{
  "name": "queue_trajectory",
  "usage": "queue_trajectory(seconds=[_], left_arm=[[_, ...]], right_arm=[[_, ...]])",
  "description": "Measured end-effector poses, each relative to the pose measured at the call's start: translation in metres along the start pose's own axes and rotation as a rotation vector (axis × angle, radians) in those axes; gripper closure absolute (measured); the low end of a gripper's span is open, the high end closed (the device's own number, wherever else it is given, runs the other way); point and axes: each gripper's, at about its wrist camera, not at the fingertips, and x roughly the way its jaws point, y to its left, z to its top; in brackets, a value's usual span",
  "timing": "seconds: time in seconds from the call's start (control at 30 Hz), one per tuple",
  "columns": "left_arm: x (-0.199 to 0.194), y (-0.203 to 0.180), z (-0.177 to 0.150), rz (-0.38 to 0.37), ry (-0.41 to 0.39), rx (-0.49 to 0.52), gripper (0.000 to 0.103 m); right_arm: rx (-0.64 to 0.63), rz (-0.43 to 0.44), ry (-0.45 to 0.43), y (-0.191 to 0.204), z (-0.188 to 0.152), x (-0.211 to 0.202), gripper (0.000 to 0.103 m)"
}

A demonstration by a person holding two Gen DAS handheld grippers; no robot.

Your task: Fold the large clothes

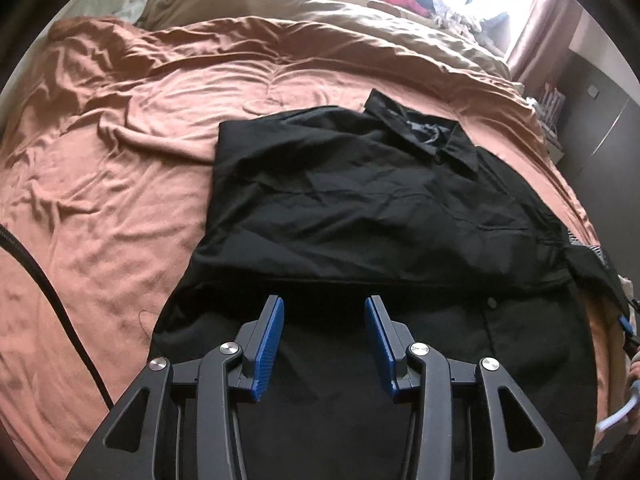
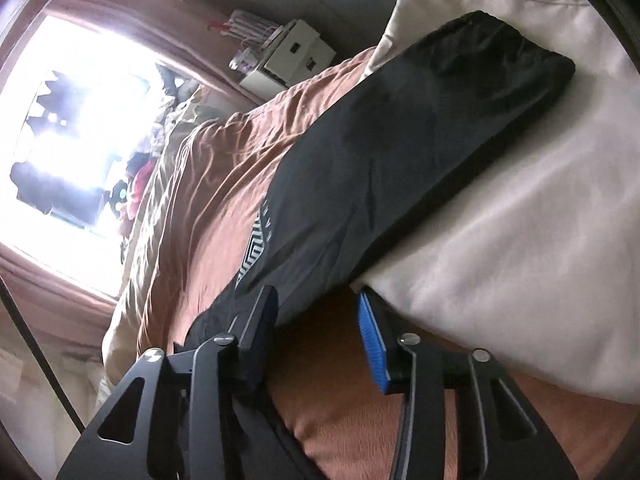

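Note:
A black collared shirt [image 1: 360,200] lies partly folded on the rust-coloured bedspread [image 1: 120,160], collar at the far right. My left gripper [image 1: 324,320] is open and empty, hovering over the shirt's near hem. In the right wrist view my right gripper [image 2: 316,320] is open, tilted sideways at the bed's edge. Its left finger touches the edge of a dark garment with a black-and-white patterned patch [image 2: 360,184]; its right finger is near a cream pillow [image 2: 520,240]. Nothing is clamped between the fingers.
A beige duvet [image 1: 320,12] lies bunched at the far end of the bed. A bright window [image 2: 72,112] with clutter is beyond. White boxes on a bedside unit [image 2: 288,56] stand by the bed. A black cable [image 1: 52,292] crosses the bedspread at left.

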Motion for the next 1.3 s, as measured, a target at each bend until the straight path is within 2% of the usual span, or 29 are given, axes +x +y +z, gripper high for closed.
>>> queue_trajectory(seconds=[0.1,0.17,0.23,0.33,0.57,0.77,1.03,1.3], left_arm=[[0.003,0.001,-0.001,-0.003,0.008,-0.005,0.058],[0.004,0.002,-0.001,-0.004,0.010,-0.008,0.058],[0.005,0.002,-0.001,-0.008,0.011,-0.009,0.058],[0.004,0.004,-0.001,-0.010,0.012,-0.012,0.058],[-0.001,0.010,0.001,-0.032,0.007,-0.036,0.058],[-0.006,0.022,0.007,-0.055,-0.002,-0.078,0.058],[-0.015,0.038,0.012,-0.088,-0.012,-0.133,0.058],[-0.029,0.054,0.018,-0.125,-0.035,-0.172,0.059]], right_arm=[[0.024,0.002,-0.007,-0.007,0.010,0.001,0.074],[0.048,-0.012,-0.002,-0.012,0.012,0.004,0.087],[0.065,-0.009,0.003,-0.015,0.012,0.005,0.094],[0.024,-0.001,-0.016,-0.002,0.010,-0.004,0.100],[-0.141,0.041,-0.071,0.050,0.012,-0.033,0.102],[-0.310,0.082,-0.091,0.104,-0.013,-0.055,0.102],[-0.525,0.181,-0.039,0.175,-0.070,-0.075,0.102],[-0.705,0.211,0.078,0.218,-0.131,-0.052,0.102]])
